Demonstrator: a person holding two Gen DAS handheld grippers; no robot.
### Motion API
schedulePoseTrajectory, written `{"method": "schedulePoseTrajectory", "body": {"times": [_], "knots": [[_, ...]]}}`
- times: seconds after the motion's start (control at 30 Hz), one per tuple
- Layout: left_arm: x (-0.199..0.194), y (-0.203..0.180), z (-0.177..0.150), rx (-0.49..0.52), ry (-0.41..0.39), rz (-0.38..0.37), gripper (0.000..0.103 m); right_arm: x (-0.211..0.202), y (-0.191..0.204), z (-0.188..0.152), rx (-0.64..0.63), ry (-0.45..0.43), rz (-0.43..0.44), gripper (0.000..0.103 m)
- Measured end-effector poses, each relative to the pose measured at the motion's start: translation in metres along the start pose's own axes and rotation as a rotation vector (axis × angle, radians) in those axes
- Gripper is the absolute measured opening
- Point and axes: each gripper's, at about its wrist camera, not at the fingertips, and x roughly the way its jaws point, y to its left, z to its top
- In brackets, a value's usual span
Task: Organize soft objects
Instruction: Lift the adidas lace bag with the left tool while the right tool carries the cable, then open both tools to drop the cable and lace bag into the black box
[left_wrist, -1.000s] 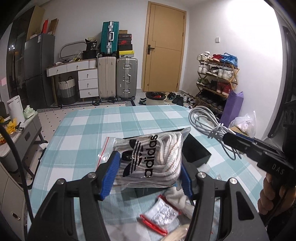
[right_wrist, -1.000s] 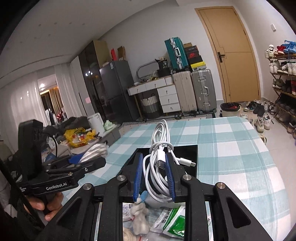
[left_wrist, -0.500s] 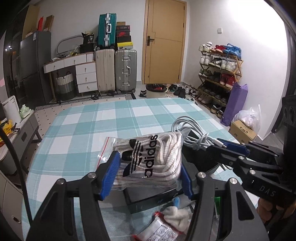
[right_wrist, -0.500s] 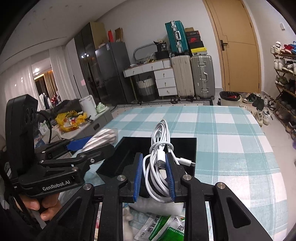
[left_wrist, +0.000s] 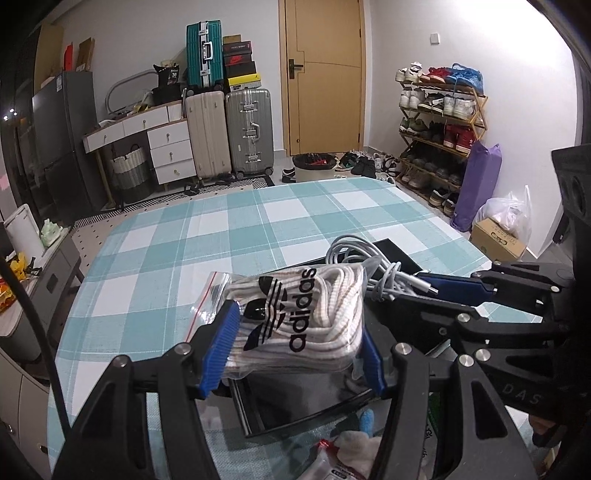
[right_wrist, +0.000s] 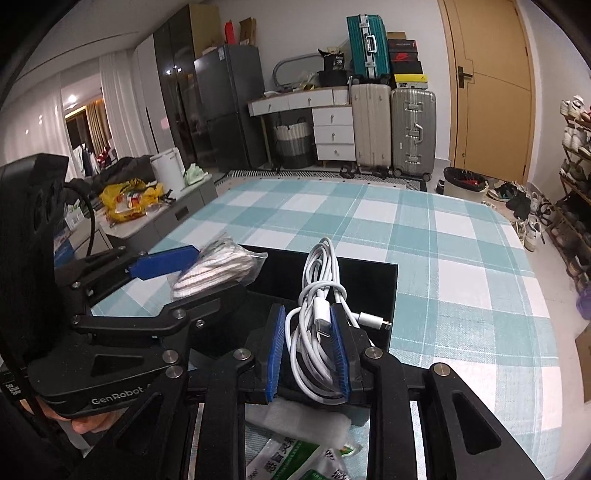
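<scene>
Nearest the cameras, at the table's near edge, small packets lie under both tools: a green-printed sachet (right_wrist: 295, 459) and a white padded piece (right_wrist: 299, 419) below the right gripper, and a red-trimmed packet (left_wrist: 334, 456) with a scrap of blue below the left one.

The left gripper (left_wrist: 295, 345) pinches a clear zip bag of white socks (left_wrist: 295, 314) between its 2 blue pads (left_wrist: 221, 347); the bag carries a black adidas logo and a red zip strip at its left corner. The bag is off the table, hanging over the near left part of a black open box (right_wrist: 373, 273). From the right wrist view the same bag (right_wrist: 218, 266) bulges past the left tool's upper blue pad.

The right gripper (right_wrist: 308, 356) is pressed onto a coiled white charging cable (right_wrist: 317, 295), its 2 blue pads (right_wrist: 276, 354) squeezing the lower loops. A USB-C plug stands between the pads, a second plug sticks out to the right, and the upper loops rise above the box's interior. In the left wrist view the cable (left_wrist: 373, 266) sits just right of the sock bag, nearly touching it.

The box rests on a teal and white checked tablecloth (left_wrist: 236, 236) that runs to the table's far edge. Beyond stand 2 upright suitcases (left_wrist: 229, 133), white drawers (left_wrist: 170, 147), a yellow door (left_wrist: 321, 74) and a shoe rack (left_wrist: 439, 122).
</scene>
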Motion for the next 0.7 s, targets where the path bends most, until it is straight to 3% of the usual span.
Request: {"method": "schedulePoseTrajectory", "body": {"times": [0.23, 0.53, 0.6, 0.67, 0.7], "knots": [[0.004, 0.000, 0.001, 0.005, 0.005, -0.008, 0.063, 0.015, -0.009, 0.001, -0.048, 0.034, 0.027, 0.024], [-0.003, 0.002, 0.001, -0.006, 0.006, -0.044, 0.063, 0.029, -0.001, -0.008, -0.036, 0.178, 0.081, 0.024], [-0.005, 0.002, 0.000, 0.000, 0.006, -0.047, 0.063, 0.024, 0.005, -0.011, -0.061, 0.152, 0.061, 0.024], [-0.007, 0.000, -0.001, 0.013, 0.010, -0.055, 0.064, 0.019, 0.009, -0.012, -0.070, 0.130, 0.079, 0.028], [-0.008, 0.000, -0.001, 0.016, 0.011, -0.053, 0.064, 0.016, 0.012, -0.011, -0.081, 0.119, 0.067, 0.036]]}}
